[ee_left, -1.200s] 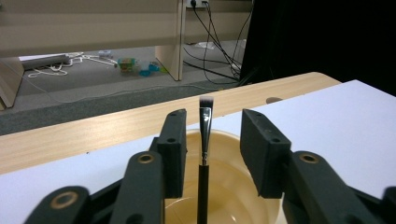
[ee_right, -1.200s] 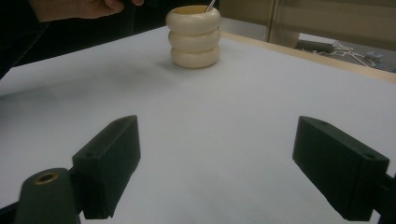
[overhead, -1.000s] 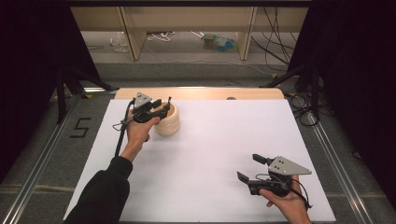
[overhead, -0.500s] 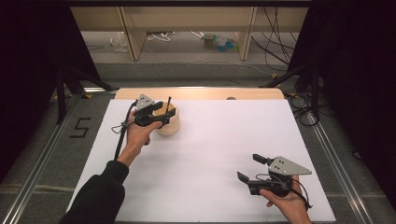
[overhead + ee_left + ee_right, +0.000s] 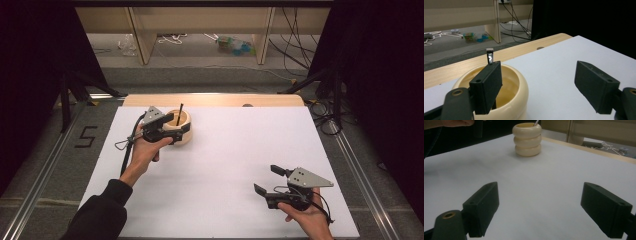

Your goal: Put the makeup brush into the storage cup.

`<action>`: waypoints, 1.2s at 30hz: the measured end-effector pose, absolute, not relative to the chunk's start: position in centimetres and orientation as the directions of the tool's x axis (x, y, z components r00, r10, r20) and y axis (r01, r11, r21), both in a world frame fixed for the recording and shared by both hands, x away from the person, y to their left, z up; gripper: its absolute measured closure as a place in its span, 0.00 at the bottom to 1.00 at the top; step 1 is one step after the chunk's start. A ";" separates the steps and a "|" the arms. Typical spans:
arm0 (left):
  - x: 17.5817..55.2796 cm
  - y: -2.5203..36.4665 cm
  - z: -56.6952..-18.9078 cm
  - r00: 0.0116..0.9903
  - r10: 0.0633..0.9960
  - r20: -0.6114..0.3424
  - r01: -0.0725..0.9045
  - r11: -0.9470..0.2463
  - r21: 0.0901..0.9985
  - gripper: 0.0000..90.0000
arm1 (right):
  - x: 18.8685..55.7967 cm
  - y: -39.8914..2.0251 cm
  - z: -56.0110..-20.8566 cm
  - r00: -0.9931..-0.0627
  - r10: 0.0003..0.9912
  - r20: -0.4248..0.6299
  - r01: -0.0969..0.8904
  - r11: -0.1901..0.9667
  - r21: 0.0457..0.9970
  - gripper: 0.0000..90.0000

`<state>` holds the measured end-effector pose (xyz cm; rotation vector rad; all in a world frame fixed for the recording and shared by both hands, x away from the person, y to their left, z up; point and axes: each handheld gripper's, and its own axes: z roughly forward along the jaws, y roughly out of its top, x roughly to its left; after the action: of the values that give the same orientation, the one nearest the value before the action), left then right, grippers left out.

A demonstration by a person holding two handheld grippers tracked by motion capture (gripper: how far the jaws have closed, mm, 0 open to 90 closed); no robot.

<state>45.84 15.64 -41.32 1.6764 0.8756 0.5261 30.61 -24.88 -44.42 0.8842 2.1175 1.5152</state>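
Note:
A cream ribbed cup (image 5: 182,135) stands at the far left of the white sheet (image 5: 240,150), and a thin black brush (image 5: 178,114) leans upright inside it. My left gripper (image 5: 176,126) is at the cup's near rim. Its jaws have just been opening and now stand open, pressing on nothing. In the left gripper view the brush tip (image 5: 490,56) rises behind the left jaw of that gripper (image 5: 537,75), above the cup (image 5: 516,85). My right gripper (image 5: 268,180) rests open near the front right edge. The right gripper view (image 5: 539,195) shows the cup (image 5: 527,139) far ahead.
A wooden table edge (image 5: 215,100) runs along the far side of the sheet. Metal rails flank the table, with a "5" mark (image 5: 86,136) on the floor at left. Shelf legs, cables and litter lie beyond, and black curtains hang at both sides.
The left gripper's jaws have spread apart and let go of the brush, which stays standing in the cup. The left hand has drawn slightly back to the left. The right hand has not moved.

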 end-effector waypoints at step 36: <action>41.8 16.5 -41.3 0.659 0.747 -0.084 0.234 -0.097 0.967 0.18 | 30.4 -24.9 -44.3 -0.718 0.695 0.045 0.275 0.224 0.935 0.18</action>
<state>41.83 16.52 -41.29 1.6544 0.8134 0.5225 30.43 -24.91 -44.27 0.8968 2.1202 1.4965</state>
